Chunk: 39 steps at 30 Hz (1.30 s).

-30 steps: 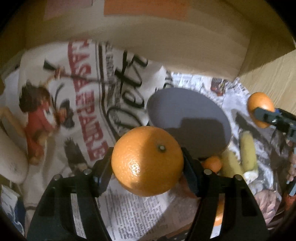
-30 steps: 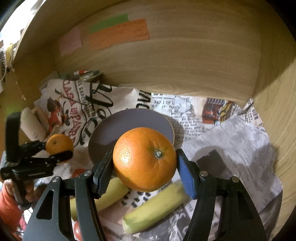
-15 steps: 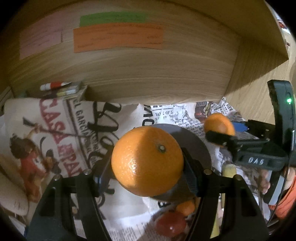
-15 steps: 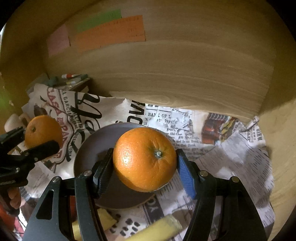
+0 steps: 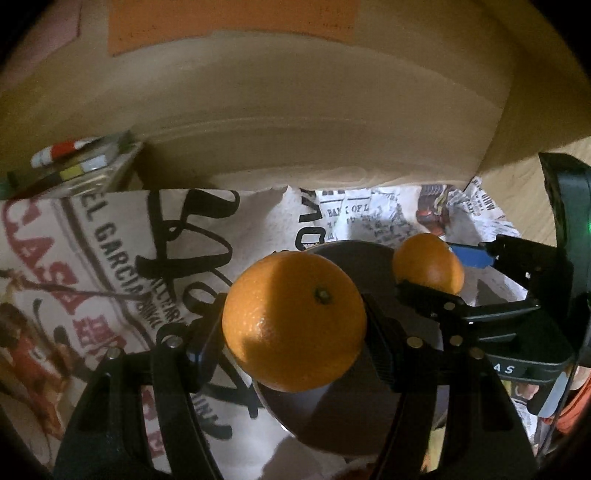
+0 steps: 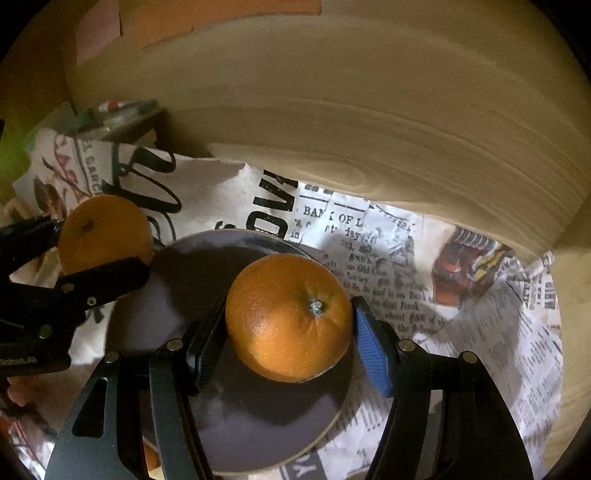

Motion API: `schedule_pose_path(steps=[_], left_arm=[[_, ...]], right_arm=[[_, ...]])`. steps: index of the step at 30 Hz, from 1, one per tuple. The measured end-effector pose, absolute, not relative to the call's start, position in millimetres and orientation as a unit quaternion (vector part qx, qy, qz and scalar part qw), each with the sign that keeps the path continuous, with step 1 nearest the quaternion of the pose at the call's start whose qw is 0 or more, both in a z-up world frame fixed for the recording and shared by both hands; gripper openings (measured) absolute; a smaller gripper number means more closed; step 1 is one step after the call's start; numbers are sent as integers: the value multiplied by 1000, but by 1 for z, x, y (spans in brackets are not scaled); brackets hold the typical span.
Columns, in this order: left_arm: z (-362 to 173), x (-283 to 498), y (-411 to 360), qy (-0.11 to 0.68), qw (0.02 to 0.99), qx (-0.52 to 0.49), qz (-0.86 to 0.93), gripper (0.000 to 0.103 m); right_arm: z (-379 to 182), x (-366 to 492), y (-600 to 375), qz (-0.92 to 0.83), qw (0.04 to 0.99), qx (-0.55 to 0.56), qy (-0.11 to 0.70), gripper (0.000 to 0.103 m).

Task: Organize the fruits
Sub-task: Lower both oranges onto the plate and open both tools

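My left gripper (image 5: 295, 332) is shut on a large orange (image 5: 295, 321) and holds it over the left edge of a dark grey plate (image 5: 332, 424). In the right wrist view my right gripper (image 6: 288, 332) is shut on a second orange (image 6: 290, 317) above the same plate (image 6: 166, 295). The two grippers are close, side by side. The right gripper (image 5: 432, 273) and its orange (image 5: 428, 264) show at the right of the left wrist view. The left gripper (image 6: 99, 243) and its orange (image 6: 105, 232) show at the left of the right wrist view.
Printed newspaper (image 6: 388, 258) covers the surface under the plate. A wooden back wall (image 5: 295, 129) carries coloured sticky notes (image 5: 229, 22), and a wooden side wall (image 6: 569, 314) stands at the right. A small box of markers (image 5: 74, 162) sits at the back left.
Both grippers have moved forward and towards each other with their oranges, which now hang over the plate. The yellow pieces and the red fruit near the front have dropped out of view.
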<state>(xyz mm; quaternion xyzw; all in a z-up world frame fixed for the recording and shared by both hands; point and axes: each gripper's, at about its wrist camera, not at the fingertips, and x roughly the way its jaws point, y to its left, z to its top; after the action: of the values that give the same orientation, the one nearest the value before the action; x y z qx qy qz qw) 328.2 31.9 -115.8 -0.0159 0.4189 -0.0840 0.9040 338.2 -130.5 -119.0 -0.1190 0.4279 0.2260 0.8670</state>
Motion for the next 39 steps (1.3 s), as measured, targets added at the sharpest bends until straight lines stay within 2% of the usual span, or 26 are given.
schedule_pose_path(steps=[21, 23, 26, 39], left_arm=[[-146, 363, 33, 483, 869, -41, -103, 69], [-141, 363, 33, 475, 872, -49, -108, 73], [-126, 356, 31, 449, 886, -46, -106, 80], [-82, 291, 23, 409, 906, -20, -107, 87]], right_arm=[[-148, 363, -116, 226, 850, -153, 450, 62], [-147, 361, -118, 226, 850, -149, 451, 65], [-135, 350, -122, 232, 857, -140, 438, 78], [-90, 287, -153, 220, 889, -116, 384, 79]])
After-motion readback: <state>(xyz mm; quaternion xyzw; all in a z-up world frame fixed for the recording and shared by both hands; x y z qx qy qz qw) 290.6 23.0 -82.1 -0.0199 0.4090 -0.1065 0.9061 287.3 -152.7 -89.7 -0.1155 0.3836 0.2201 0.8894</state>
